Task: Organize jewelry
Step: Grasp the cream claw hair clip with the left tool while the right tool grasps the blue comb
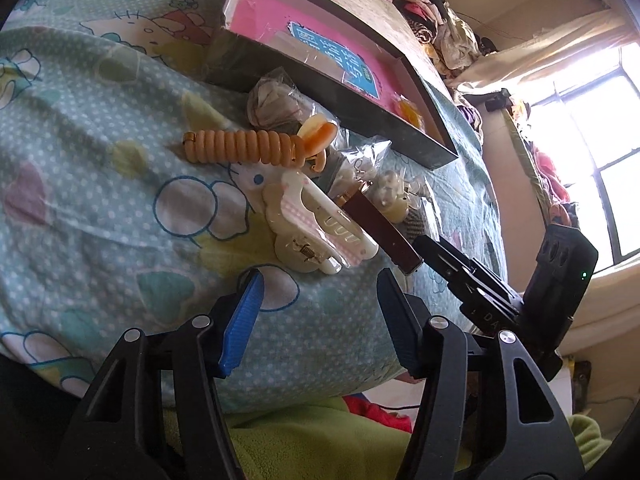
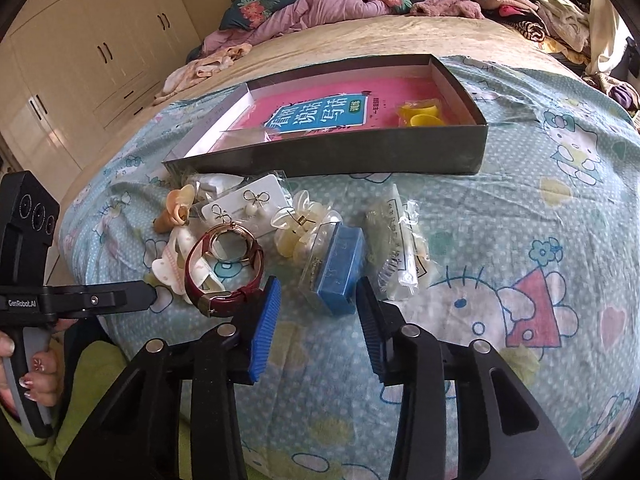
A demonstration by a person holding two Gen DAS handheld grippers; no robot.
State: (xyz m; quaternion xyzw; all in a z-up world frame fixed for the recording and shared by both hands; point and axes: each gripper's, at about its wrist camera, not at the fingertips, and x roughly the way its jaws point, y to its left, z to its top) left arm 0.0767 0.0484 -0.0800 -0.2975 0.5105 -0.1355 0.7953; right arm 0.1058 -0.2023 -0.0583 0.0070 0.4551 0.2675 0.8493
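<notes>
The watch, light with a stiff case and a pliant strap, lies on the bedspread at 7 o'clock of the box; we would grip the strap. Both the left gripper and right gripper stand released, empty. Only the right view shows its dial.

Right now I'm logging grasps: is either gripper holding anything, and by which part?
Nothing is held. The left gripper and right gripper both stand open above the bedspread, pads touching no item.
</notes>
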